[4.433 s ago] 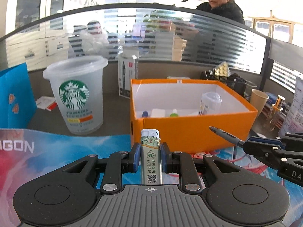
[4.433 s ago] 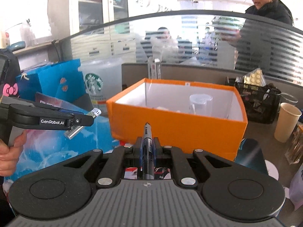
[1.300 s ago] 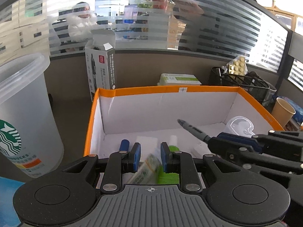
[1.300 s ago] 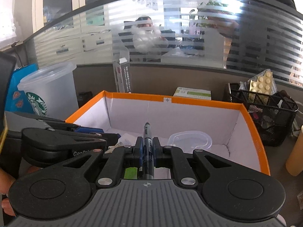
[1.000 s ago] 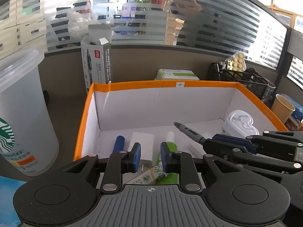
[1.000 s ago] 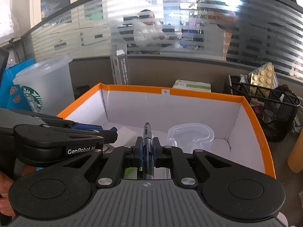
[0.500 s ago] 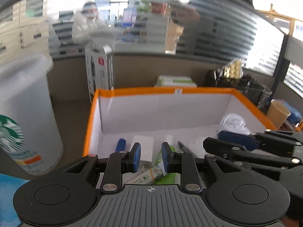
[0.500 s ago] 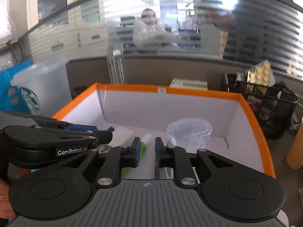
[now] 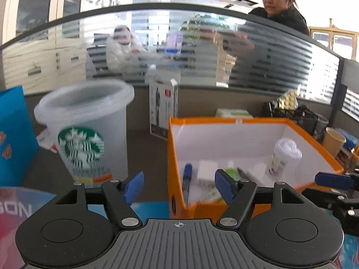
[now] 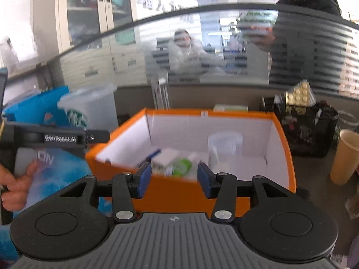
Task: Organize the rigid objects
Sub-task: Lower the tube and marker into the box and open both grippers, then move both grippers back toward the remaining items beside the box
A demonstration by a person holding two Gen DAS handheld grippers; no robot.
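Office desk w/ orange box [image 9: 253, 121], both hand-held grippers, left [image 9: 178, 187] & right [image 10: 174, 180], opening, empty, just short of near rim.

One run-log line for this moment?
left tongs: opening, empty | right tongs: opening, empty | box: holds items

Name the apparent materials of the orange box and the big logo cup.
Orange box: likely cardboard, matte orange outside and white inside, with thin folded walls.
Logo cup: seemingly frosted translucent plastic with a rolled rim and printed green logo.
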